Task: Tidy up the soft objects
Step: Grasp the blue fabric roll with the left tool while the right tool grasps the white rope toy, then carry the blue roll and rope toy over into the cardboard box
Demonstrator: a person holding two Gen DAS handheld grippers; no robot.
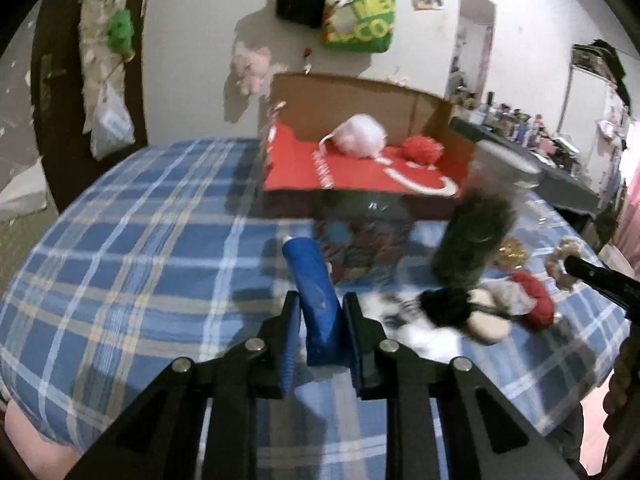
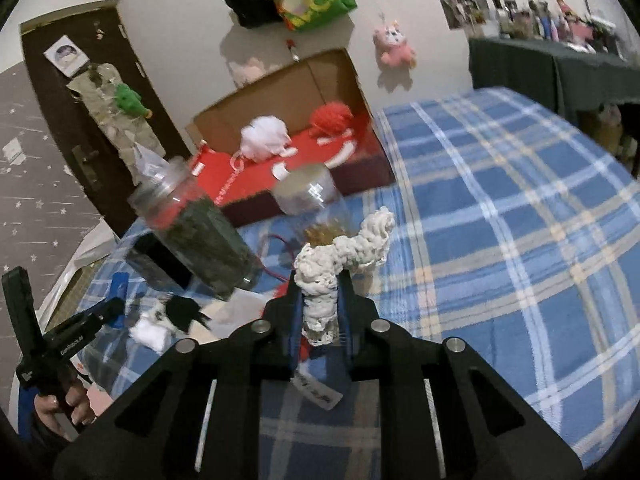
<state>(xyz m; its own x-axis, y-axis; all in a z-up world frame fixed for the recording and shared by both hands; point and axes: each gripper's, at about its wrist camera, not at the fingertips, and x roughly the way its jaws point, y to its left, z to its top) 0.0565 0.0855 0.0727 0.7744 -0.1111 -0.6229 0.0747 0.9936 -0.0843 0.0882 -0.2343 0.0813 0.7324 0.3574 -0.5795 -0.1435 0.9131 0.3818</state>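
My left gripper (image 1: 320,304) is shut on a blue soft roll (image 1: 314,300) and holds it above the checked table. My right gripper (image 2: 320,280) is shut on a white knitted piece (image 2: 344,252) that curls up past the fingertips. An open cardboard box (image 1: 360,168) with a red inside stands at the back; a white pompom (image 1: 360,136) and a red pompom (image 1: 420,150) lie in it. The same box (image 2: 288,120) shows in the right wrist view. A black and white soft toy (image 1: 452,308) and a red soft piece (image 1: 536,304) lie on the table at right.
A jar of dark green stuff (image 1: 480,232) and a colourful clear jar (image 1: 360,240) stand in front of the box. The table has a blue checked cloth (image 1: 140,260). The right gripper (image 1: 600,280) enters at the right edge. Bags and plush toys hang on the wall.
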